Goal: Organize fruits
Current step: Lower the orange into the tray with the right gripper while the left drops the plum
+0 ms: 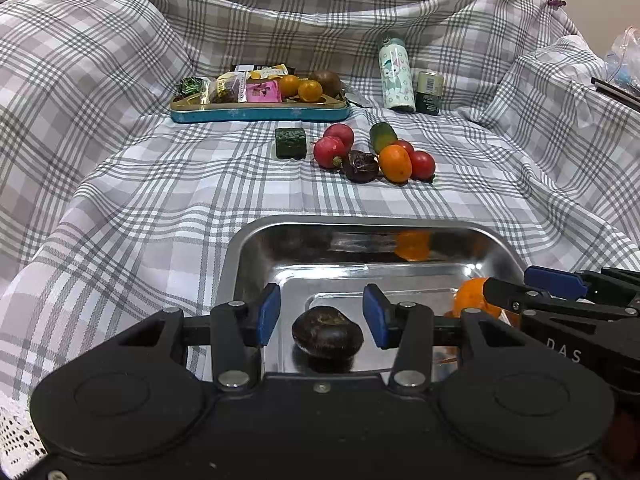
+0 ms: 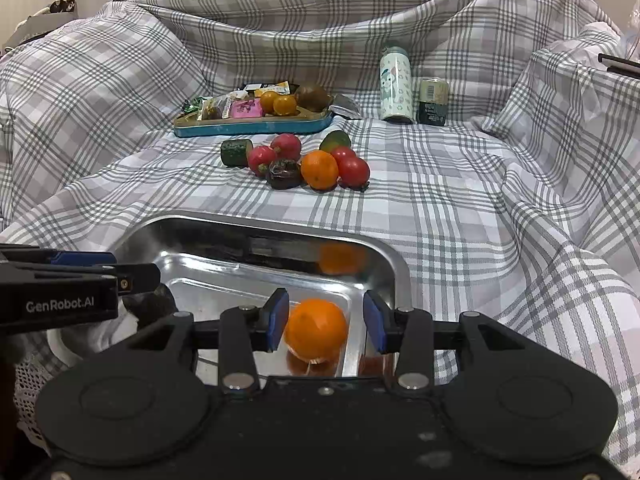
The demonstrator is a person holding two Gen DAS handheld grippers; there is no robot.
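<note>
Nearest the lens in the left wrist view, the left gripper (image 1: 323, 320) fills the lower frame, its blue-padded fingers (image 1: 269, 312) standing apart with a gap on either side of a dark brown fruit (image 1: 327, 337) that sits on the floor of the steel tray (image 1: 248, 248); neither pad touches it. At the right edge of that frame the right gripper (image 1: 512, 292) reaches in sideways over an orange fruit (image 1: 472, 298) in the same tray.

In the right wrist view the right gripper (image 2: 326, 320) takes the lower centre. The orange fruit (image 2: 316, 330) rests in the tray (image 2: 384, 256) between its pads: the left pad (image 2: 279, 318) sits right against the peel, while a clear gap shows before the right pad, so the jaws stand narrow but not clamped. The left gripper (image 2: 132, 278) enters from the left edge of the frame.

Beyond the tray, at mid-frame on the checked cloth (image 1: 120, 184), lies a loose cluster: two red radish-like fruits (image 1: 334, 146), a dark wrinkled fruit (image 1: 361, 166), an orange (image 1: 395, 163), red tomatoes (image 1: 422, 164), a green-and-orange fruit (image 1: 383, 136) and a dark green block (image 1: 291, 142) just left of them. Farther up, a blue-rimmed tin (image 1: 260, 112) holds wrapped snacks, two small oranges (image 1: 300, 87) and a brown kiwi-like fruit (image 1: 326, 82). To its right stand a pale printed bottle (image 1: 395, 76) and a small dark jar (image 1: 429, 93), side by side.
</note>
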